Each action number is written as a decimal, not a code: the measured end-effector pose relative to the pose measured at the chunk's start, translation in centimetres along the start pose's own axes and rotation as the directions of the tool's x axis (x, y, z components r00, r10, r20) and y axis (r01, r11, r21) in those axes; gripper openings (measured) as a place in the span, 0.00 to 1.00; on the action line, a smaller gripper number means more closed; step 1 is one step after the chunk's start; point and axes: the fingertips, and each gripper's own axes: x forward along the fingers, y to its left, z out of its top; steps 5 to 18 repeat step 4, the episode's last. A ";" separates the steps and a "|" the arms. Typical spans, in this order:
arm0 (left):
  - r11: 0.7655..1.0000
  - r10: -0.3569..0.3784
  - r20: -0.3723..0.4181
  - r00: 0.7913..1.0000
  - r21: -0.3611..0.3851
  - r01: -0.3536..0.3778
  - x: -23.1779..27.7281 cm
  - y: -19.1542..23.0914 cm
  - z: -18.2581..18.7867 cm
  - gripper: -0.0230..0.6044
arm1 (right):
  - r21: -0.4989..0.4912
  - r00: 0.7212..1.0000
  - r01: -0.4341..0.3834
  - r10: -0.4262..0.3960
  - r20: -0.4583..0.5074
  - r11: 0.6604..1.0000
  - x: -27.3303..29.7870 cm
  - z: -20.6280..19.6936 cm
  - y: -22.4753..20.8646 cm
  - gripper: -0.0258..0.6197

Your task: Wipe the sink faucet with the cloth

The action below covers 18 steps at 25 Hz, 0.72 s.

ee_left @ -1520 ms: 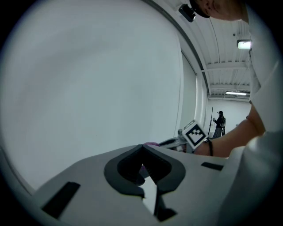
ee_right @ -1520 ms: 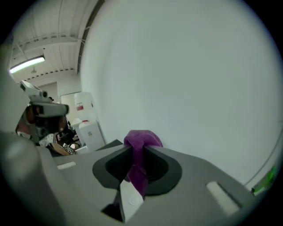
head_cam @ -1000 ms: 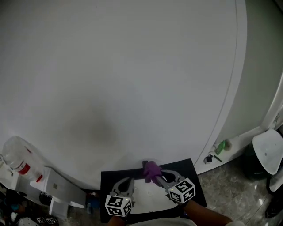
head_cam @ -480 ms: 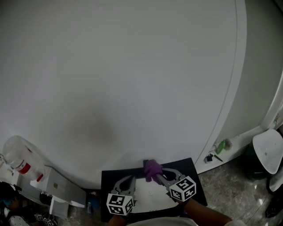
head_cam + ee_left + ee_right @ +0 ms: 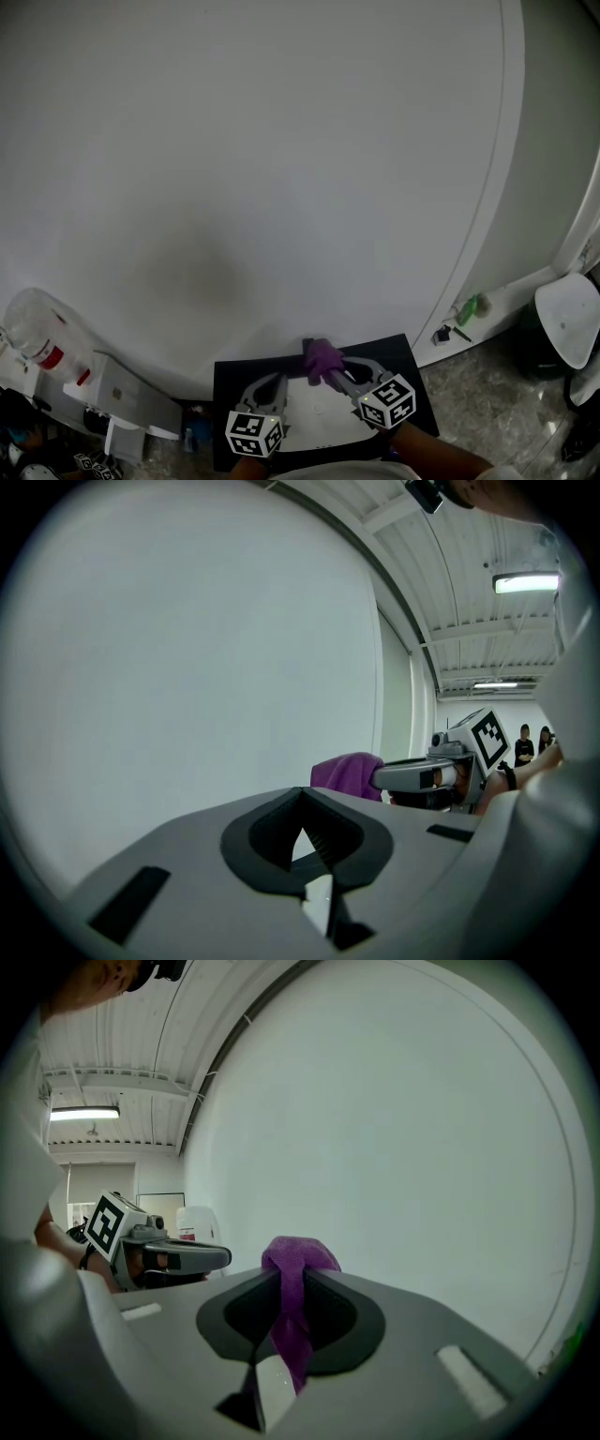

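The right hand-held gripper [image 5: 292,1283] is clamped on the purple cloth [image 5: 298,1255]; a wad bulges past its jaws and a tail hangs back between them. The left hand-held gripper [image 5: 302,808] has its jaws together with nothing in them and sits just beside the right one. Both are low over a black surface [image 5: 401,361] at the foot of a white wall [image 5: 281,169]. No faucet can be made out in any view. The cloth is in hand, but I judge that the wiping is not yet under way: the faucet has to be reached and then rubbed over.
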 end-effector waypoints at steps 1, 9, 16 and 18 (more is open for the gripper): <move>1.000 0.000 0.000 1.000 0.000 0.000 0.1 0.0 0.0 0.04 | 0.000 1.000 0.001 -0.001 0.000 1.000 0.0 0.0 0.0 0.14; 1.000 0.000 0.000 1.000 -0.001 0.000 0.2 0.1 -0.1 0.04 | 0.000 1.000 0.001 -0.001 -0.003 1.000 0.1 -0.1 -0.2 0.14; 1.000 0.000 0.000 1.000 -0.001 0.000 0.2 0.1 -0.1 0.04 | 0.000 1.000 0.001 -0.001 -0.003 1.000 0.1 -0.1 -0.2 0.14; 1.000 0.000 0.000 1.000 -0.001 0.000 0.2 0.1 -0.1 0.04 | 0.000 1.000 0.001 -0.001 -0.003 1.000 0.1 -0.1 -0.2 0.14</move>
